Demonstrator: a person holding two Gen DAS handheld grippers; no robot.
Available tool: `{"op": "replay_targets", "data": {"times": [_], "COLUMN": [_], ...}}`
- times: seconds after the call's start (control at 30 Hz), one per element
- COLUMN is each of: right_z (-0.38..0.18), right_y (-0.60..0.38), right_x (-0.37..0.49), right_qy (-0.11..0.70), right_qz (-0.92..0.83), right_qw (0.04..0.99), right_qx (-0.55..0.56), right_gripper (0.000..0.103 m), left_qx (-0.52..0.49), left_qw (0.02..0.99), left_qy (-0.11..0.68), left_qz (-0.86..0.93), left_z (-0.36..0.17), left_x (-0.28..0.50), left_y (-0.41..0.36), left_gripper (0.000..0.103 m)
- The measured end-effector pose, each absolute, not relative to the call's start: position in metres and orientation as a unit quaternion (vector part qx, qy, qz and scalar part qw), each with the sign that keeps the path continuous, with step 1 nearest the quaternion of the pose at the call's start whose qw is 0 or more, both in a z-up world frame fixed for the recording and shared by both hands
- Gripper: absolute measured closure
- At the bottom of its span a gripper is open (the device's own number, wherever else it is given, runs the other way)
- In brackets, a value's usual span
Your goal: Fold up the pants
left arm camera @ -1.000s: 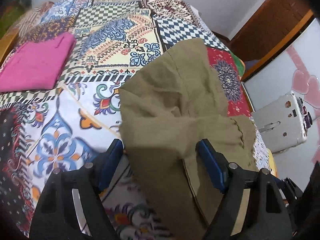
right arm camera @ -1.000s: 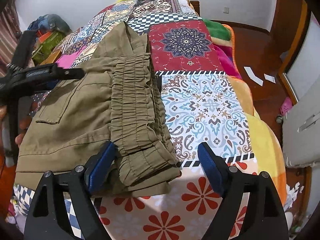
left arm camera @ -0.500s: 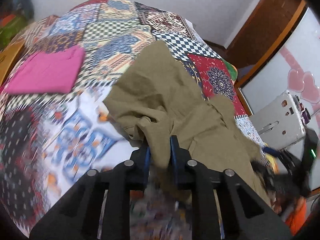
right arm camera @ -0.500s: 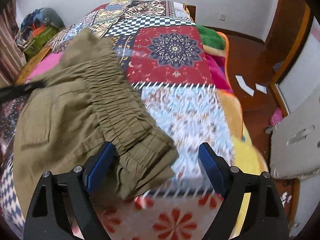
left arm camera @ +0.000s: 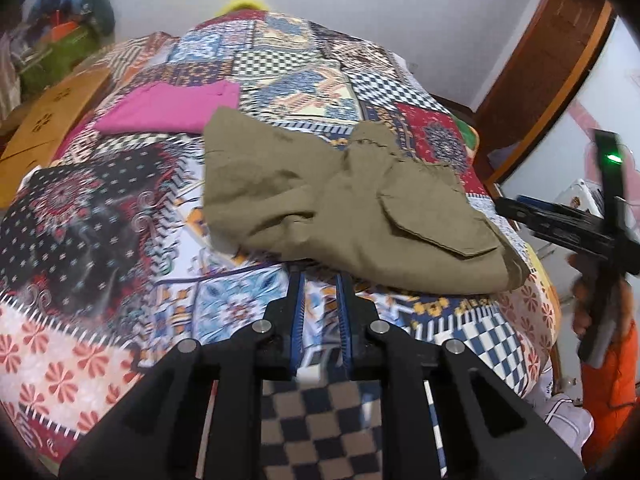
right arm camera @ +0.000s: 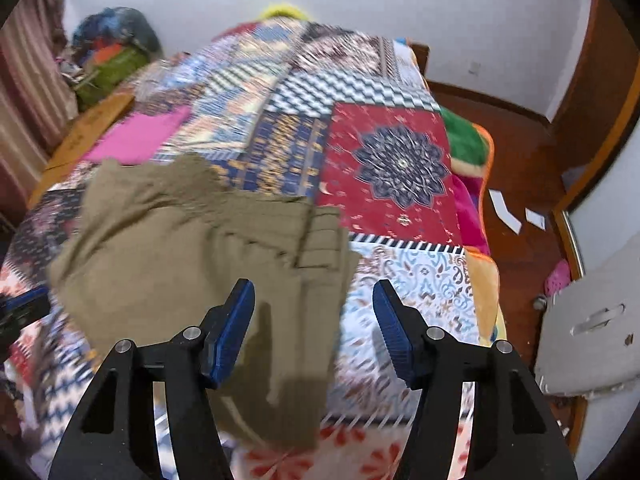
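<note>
Since 1 second ago our left gripper (left arm camera: 320, 280) has gone from wide apart around the olive pants (left arm camera: 344, 208) to nearly closed, its 2 jaws now narrow and parallel with their tips tucked under the near hem of the cloth. Whether fabric is actually pinched between them we cannot tell, since the tips are hidden by the hem and quilt pattern shows through the gap lower down. Half a second ago those jaws were clamped on a bunched ridge; now the pants lie ahead of them as a flatter, wider bundle with a flap pocket (left arm camera: 440, 228) facing up.

Our right gripper (right arm camera: 314, 316) stays released, jaws well apart, and the gathered waistband (right arm camera: 324, 240) has slid from between them to just beyond the left jaw's tip. That view is smeared by motion.

We judge that 1 fold has just been laid on the patchwork quilt (left arm camera: 120, 320), and the bundle looks loose, so squaring the edges likely comes next. Beyond the pants lies a pink garment (left arm camera: 172, 108), untouched.
</note>
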State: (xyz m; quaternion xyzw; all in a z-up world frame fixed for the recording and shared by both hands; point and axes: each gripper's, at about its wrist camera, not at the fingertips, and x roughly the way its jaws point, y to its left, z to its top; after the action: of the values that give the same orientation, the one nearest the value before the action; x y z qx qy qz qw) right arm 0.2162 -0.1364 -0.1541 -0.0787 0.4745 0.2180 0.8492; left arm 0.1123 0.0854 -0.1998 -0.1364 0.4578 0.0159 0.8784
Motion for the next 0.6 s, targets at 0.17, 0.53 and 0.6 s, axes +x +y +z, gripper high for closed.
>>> {"op": "replay_targets", "data": {"times": [0.17,0.53,0.6], "right_z": [-0.151,-0.195,-0.199], "right_y": [-0.127,-0.123,-0.125], "right_x": [0.187,0.191,0.195], "right_qy": [0.482,0.513,0.513], "right_qz": [0.255,0.214,0.204], "right_qw": [0.836,0.825,0.827], "right_qx": [-0.064,-0.101,-0.111], "right_gripper": [0.045,0.04,0.039], "left_qx": [-0.128,-0.091,-0.096], "left_qw": [0.882,0.891,0.885], "left_qy": [0.452,0.443,0.454], "left_qz": [0.039,0.047,0.043], "left_z": [-0.195,-0.186,-0.192], "left_x": [0.104,0.17,0.189], "left_y": [0.103,0.128,0.135], "left_gripper": [0.087,0.075,0.075]}}
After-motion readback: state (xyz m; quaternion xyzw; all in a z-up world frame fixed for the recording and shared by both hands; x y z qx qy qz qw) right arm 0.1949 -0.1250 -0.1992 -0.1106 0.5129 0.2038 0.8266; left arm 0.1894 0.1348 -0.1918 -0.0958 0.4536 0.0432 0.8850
